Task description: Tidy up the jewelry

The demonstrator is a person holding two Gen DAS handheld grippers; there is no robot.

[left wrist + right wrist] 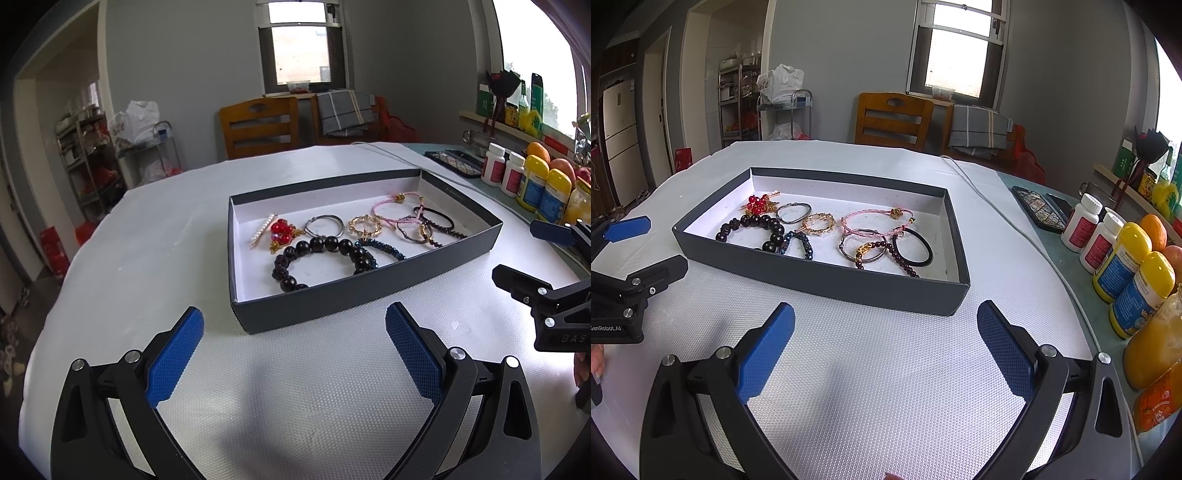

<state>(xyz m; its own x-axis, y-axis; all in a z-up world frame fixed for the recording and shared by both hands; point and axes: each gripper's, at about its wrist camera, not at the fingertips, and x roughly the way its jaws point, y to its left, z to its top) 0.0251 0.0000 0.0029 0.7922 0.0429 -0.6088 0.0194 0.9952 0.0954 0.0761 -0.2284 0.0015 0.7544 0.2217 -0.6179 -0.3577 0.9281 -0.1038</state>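
Observation:
A dark grey shallow box (pixel 332 299) (pixel 820 275) with a white floor sits on the white table mat and holds several pieces of jewelry. Among them are a black bead bracelet (pixel 317 254) (pixel 757 225), a red bead ornament (pixel 281 229) (pixel 757 205), a silver ring bangle (pixel 324 225) (pixel 792 213), a gold wreath piece (pixel 365 226) (pixel 819 223), a pink cord bracelet (pixel 393 210) (pixel 877 221) and a black band (pixel 911 246). My left gripper (pixel 293 326) hovers open just in front of the box, empty. My right gripper (pixel 885 326) is also open and empty, near the box's front right corner.
Bottles (pixel 1123 266), white jars (pixel 1084 225) and oranges (pixel 1154 230) line the table's right side, beside a dark flat case (pixel 1038 208). A white cable (pixel 990 201) runs past the box. Wooden chairs (pixel 892 120) stand behind the table. A hand's fingertips (pixel 596 360) show at the left edge.

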